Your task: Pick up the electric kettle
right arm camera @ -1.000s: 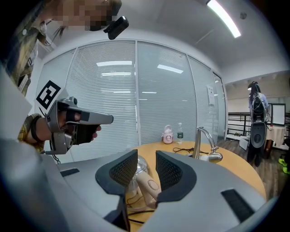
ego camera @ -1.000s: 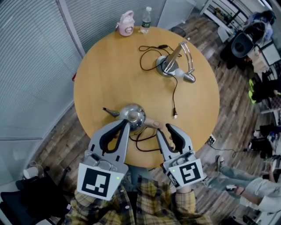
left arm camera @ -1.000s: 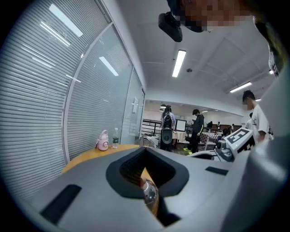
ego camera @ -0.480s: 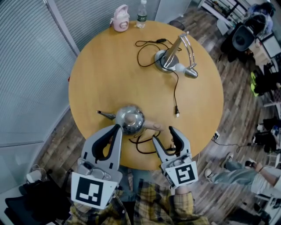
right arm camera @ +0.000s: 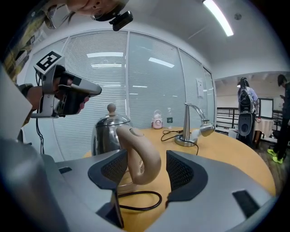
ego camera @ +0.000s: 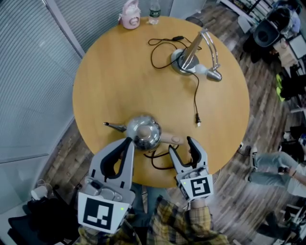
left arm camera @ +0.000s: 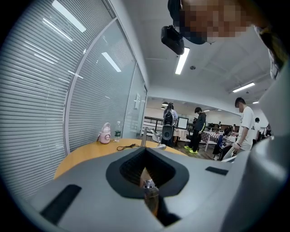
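The steel electric kettle (ego camera: 143, 132) stands near the round table's front edge, spout to the left and beige handle (ego camera: 170, 139) to the right. My right gripper (ego camera: 180, 145) is level with that handle, its jaws opening. In the right gripper view the handle (right arm camera: 138, 155) stands between the two pads of the right gripper (right arm camera: 145, 170), and neither pad presses on it; the kettle body (right arm camera: 107, 132) rises just behind. My left gripper (ego camera: 127, 143) hovers just in front of the kettle body, shut and empty. The left gripper view looks over the closed jaws of the left gripper (left arm camera: 146, 154) across the table.
A black cable (ego camera: 161, 161) loops on the wooden table (ego camera: 110, 81) under the handle. At the far side stand a desk lamp (ego camera: 191, 61) with its loose cord, a pink bottle (ego camera: 129, 14) and a water bottle (ego camera: 154, 11). Several people stand in the room beyond.
Both grippers have sunk toward the table, the right one more. The right jaws have spread and now stand on either side of the kettle handle. The left jaws stay shut.
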A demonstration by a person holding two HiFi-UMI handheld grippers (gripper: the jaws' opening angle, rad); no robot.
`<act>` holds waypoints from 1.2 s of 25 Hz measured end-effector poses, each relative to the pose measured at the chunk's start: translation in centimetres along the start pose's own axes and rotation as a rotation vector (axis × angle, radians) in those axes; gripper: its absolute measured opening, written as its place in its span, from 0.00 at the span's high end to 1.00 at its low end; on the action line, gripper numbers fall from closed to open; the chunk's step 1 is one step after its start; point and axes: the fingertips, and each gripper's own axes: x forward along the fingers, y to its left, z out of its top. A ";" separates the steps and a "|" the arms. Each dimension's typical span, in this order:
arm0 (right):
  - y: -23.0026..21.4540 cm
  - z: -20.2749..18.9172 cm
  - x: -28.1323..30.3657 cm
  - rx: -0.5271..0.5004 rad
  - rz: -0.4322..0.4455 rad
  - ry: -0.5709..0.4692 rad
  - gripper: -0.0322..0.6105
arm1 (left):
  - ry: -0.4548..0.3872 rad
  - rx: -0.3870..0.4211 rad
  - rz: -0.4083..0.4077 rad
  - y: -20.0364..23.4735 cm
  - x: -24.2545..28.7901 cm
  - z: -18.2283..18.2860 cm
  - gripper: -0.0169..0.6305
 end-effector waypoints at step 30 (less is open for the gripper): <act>-2.8 -1.1 4.9 0.001 -0.174 -0.095 0.57 | 0.013 -0.011 -0.005 0.9 0.7 -2.2 0.98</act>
